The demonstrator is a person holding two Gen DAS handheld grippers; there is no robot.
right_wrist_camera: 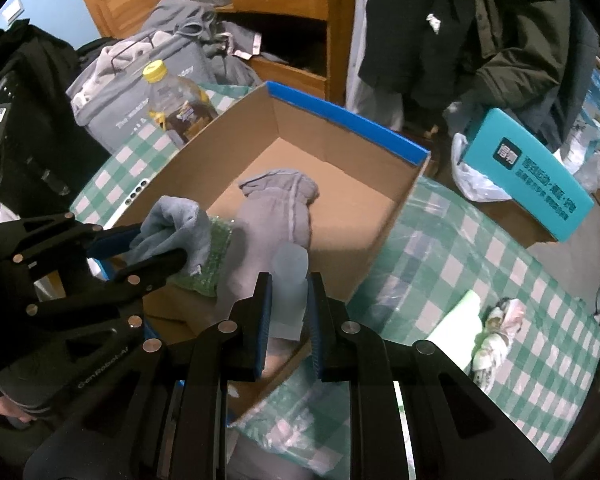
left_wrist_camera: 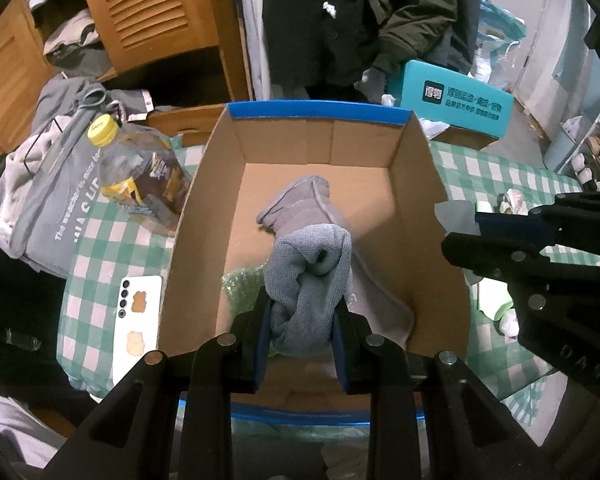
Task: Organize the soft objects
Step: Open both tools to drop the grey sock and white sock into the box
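An open cardboard box (left_wrist_camera: 420, 216) with blue tape on its rim sits on the checked tablecloth; it also shows in the right wrist view (right_wrist_camera: 384, 216). Inside lie a grey folded garment (left_wrist_camera: 300, 204) (right_wrist_camera: 276, 208) and a green bubble-wrap piece (left_wrist_camera: 242, 284) (right_wrist_camera: 216, 248). My left gripper (left_wrist_camera: 302, 308) is shut on a blue-grey towel (left_wrist_camera: 312, 272) held over the box's near part; the towel also shows in the right wrist view (right_wrist_camera: 176, 228). My right gripper (right_wrist_camera: 288, 296) is shut on a pale translucent soft piece (right_wrist_camera: 290, 276) over the box's near right wall, seen in the left wrist view (left_wrist_camera: 458, 216).
A yellow-capped bottle (left_wrist_camera: 136, 168), a white phone (left_wrist_camera: 138, 320) and a pile of grey clothes (left_wrist_camera: 48, 184) lie left of the box. A teal box (left_wrist_camera: 456, 100) stands behind on the right. A light green item (right_wrist_camera: 456, 328) and a crumpled bundle (right_wrist_camera: 500, 328) lie on the cloth at right.
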